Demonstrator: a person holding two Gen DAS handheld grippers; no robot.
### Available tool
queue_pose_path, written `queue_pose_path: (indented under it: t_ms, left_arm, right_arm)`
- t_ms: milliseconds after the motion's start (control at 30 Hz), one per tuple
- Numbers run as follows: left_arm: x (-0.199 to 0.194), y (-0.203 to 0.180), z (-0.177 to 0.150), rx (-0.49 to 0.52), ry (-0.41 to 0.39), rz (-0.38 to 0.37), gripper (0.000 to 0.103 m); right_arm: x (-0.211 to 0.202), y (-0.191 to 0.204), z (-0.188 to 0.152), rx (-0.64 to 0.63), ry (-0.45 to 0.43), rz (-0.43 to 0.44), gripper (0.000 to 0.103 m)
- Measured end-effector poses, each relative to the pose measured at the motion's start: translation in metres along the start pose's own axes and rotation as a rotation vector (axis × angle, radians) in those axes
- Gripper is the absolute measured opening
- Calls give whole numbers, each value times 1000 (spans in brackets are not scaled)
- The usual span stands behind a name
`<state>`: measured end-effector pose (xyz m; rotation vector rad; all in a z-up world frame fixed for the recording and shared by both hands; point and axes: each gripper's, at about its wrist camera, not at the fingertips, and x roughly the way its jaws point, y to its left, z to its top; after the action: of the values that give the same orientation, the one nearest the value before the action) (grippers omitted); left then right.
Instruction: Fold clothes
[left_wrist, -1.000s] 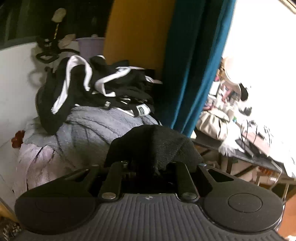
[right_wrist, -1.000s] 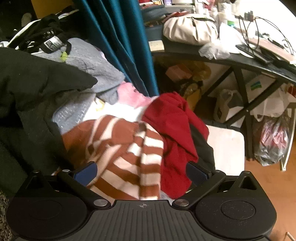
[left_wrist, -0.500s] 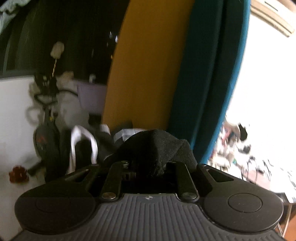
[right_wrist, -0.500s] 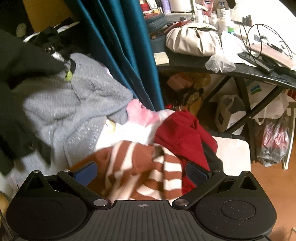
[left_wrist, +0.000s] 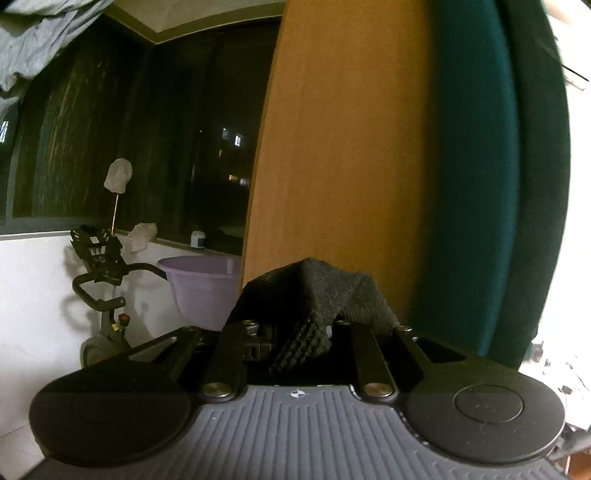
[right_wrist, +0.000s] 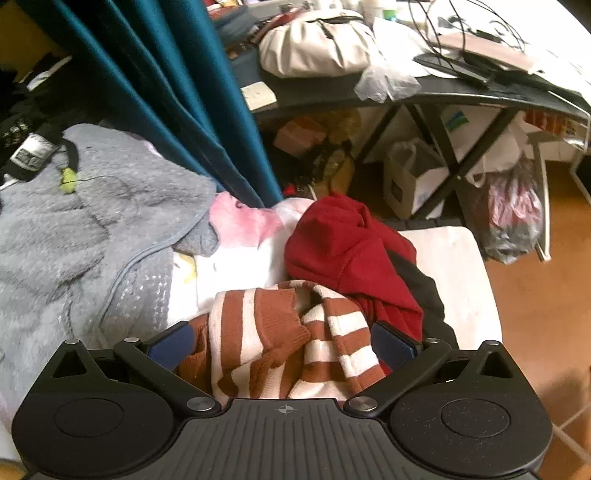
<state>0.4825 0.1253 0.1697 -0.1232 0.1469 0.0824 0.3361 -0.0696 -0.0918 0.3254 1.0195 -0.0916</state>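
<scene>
While we hold the black knit garment pinched in the closed left gripper at lower centre of the left wrist view, the cloth bunches over the fingers; we judge it soft, light and limp, so it wants a second hold at a far corner or hem. Behind it stand one purple basin and one exercise bike at left. Across the right wrist view, left to right, we count one grey fleece, one pink-and-white piece, one striped sweater and one red garment. Our right gripper hangs wide open above the stripes, gripping nothing. One bench crosses the upper right.
</scene>
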Motion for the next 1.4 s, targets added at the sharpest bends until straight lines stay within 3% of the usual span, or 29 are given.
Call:
queue_pose_path:
  t_ms: [67,200,267,400,467,500,600,633,933,1067,1167,1400]
  left_arm:
    - [24,4,-6,22,14,16,18]
    - [89,15,-46,66,194,69,19]
    - [107,17,-69,120,235,106,19]
    - [123,25,-98,134,299,112,22]
    - [124,28,-105,126,320,112,29]
    - [123,28,-107,123,324,112,38]
    - [105,24,-103,114,306,120,90]
    - [96,23,-101,111,297,112,100]
    - [-1,-18,-96,142,247,13,102]
    - [-38,-36,-112,153,256,-25,102]
    - [-55,-54,-138,183,307,-65,102]
    - [-78,-96,-228,106,545,-209,102]
  right_arm:
    - [3,4,0,7,-4,-19,102]
    - [13,8,-2,29,-3,-68,102]
    - [17,5,-5,39,1,-90,102]
    - [22,-6,-14,64,10,-125,102]
    - [25,-12,-19,79,21,-144,102]
    - [26,-15,-21,86,23,-146,102]
    - [25,-23,-24,100,24,-142,102]
    - [25,-25,-25,104,24,-139,102]
    - [16,-39,-23,88,23,-92,102]
    - [15,-49,-22,79,36,-87,102]
    - [15,-61,-24,67,44,-94,102]
    - [19,-99,-41,51,87,-123,102]
